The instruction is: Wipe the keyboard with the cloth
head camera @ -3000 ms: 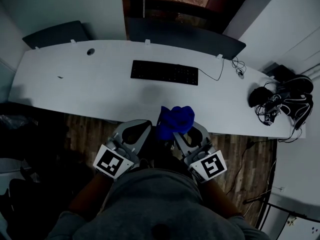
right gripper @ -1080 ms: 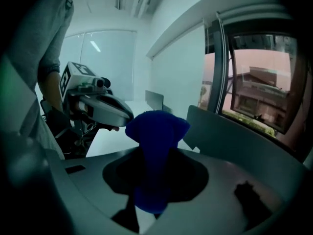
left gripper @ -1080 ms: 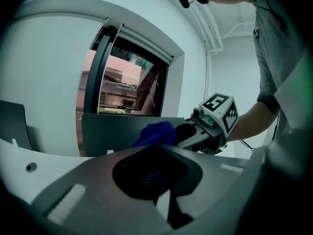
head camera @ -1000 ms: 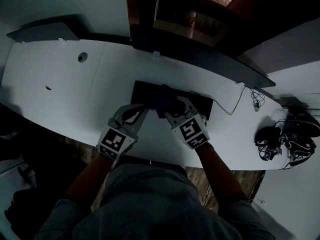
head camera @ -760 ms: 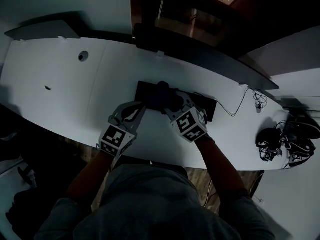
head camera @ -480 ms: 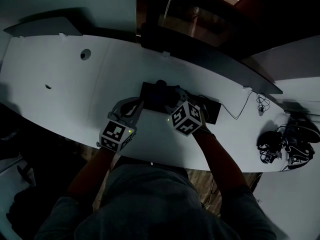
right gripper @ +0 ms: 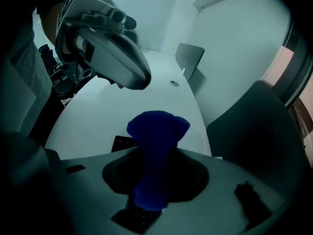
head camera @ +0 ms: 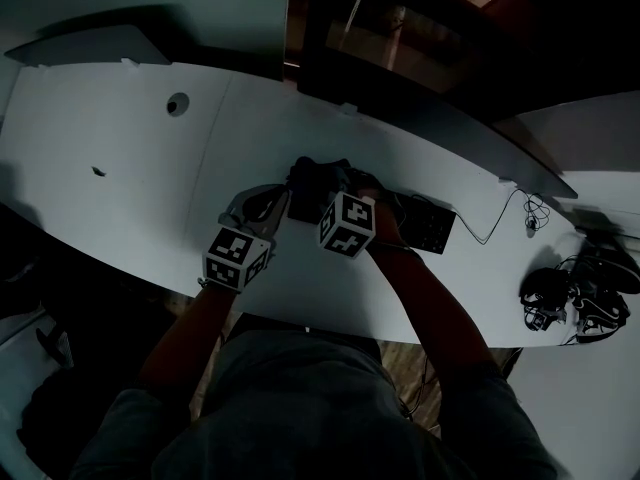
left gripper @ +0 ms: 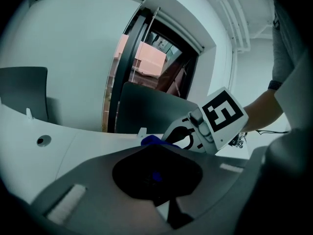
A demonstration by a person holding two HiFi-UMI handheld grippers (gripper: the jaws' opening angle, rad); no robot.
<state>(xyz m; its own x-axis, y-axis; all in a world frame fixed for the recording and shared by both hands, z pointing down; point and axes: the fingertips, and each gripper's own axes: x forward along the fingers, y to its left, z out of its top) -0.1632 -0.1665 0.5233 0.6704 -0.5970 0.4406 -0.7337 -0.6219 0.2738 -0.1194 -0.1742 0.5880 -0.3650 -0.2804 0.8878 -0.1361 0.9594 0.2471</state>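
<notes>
Holds cloth [right gripper: 157,129] pinched tight in right claw [head camera: 334,191], down at left end of keyboard [head camera: 426,226] on surface [head camera: 120,138], left claw [head camera: 273,205] shut, empty, just beside; reads soft, light, floppy, so best gripped mid-bunch, leaving a wad to drag over keys.

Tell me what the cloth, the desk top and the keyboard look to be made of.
The cloth: soft blue fabric, likely microfibre; it has a fuzzy nap and bunches where it is pinched. The desk top: smooth white matte board, probably laminate; the surface is even, with no grain. The keyboard: black, likely matte plastic, though it is too dark to be sure.
</notes>
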